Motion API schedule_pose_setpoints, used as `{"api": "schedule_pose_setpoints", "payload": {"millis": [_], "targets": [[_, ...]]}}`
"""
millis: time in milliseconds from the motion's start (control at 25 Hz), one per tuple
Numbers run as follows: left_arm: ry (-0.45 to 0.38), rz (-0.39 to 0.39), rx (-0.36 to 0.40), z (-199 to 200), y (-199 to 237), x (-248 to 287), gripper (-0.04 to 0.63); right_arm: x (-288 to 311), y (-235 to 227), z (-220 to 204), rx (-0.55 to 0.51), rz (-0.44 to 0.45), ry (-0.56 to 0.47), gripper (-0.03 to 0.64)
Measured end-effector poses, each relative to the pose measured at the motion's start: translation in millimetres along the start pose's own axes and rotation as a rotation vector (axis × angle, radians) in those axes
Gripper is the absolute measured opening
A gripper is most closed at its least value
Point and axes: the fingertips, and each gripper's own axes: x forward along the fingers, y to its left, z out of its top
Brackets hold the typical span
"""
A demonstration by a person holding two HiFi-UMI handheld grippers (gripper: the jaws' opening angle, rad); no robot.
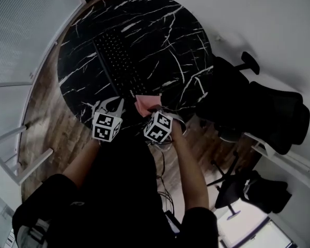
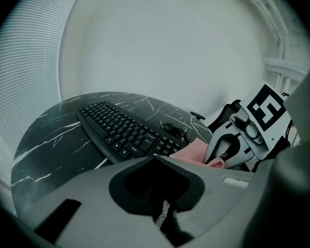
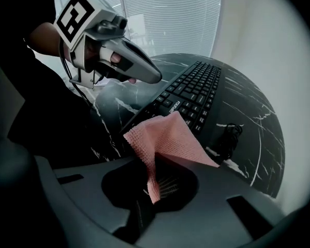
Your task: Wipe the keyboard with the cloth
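A black keyboard point(image 1: 119, 61) lies slantwise on the round black marble table point(image 1: 170, 35). A pink cloth point(image 1: 143, 103) hangs over the table's near edge, just right of the keyboard's near end. My right gripper point(image 1: 154, 110) is shut on it; in the right gripper view the cloth point(image 3: 165, 133) stands up out of the closed jaws of the right gripper point(image 3: 163, 154), in front of the keyboard point(image 3: 196, 87). My left gripper point(image 1: 111, 106) hovers beside it at the keyboard's near end, shut and holding nothing. In the left gripper view the left gripper point(image 2: 155, 159) faces the keyboard point(image 2: 124, 130).
A coiled black cable point(image 3: 230, 133) lies on the table right of the keyboard. Black office chairs point(image 1: 268, 112) stand to the right of the table. White blinds and a railing are on the left, above a wooden floor.
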Motion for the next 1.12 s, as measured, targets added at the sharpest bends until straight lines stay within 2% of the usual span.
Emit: {"api": "schedule_pose_setpoints", "payload": {"millis": [200,360,480,640,720,880,960,1120], "targets": [[0.014,-0.034,0.034,1.8,-11.8,5.2,-0.001,-0.4,13.6,-13.9,0.065,0.032,-0.002,0.006],[0.020,-0.050,0.048,4.1,-17.6,4.7,-0.002,-4.8,12.2,-15.2,0.109,0.011,-0.047,0.006],[0.006,-0.042,0.035,11.3,-15.0,1.9,-0.002,-22.9,3.4,3.6,0.175,-0.010,-0.195,0.006],[-0.044,-0.002,0.026,34.6,-1.1,-3.8,-0.002,-62.8,-29.9,37.7,0.334,-0.066,-0.424,0.006],[-0.067,0.015,0.026,48.5,7.5,-7.3,-0.002,-82.0,-49.1,55.0,0.363,-0.101,-0.490,0.006],[-0.111,0.044,0.020,76.3,30.8,-17.5,-0.002,-105.6,-82.0,95.8,0.342,-0.159,-0.558,0.006],[-0.131,0.058,0.008,88.2,44.9,-23.9,-0.002,-110.3,-94.9,121.0,0.364,-0.141,-0.635,0.006],[-0.158,0.080,-0.012,104.6,70.1,-35.5,-0.002,-117.5,-117.7,172.7,0.504,-0.036,-0.820,0.006]]}}
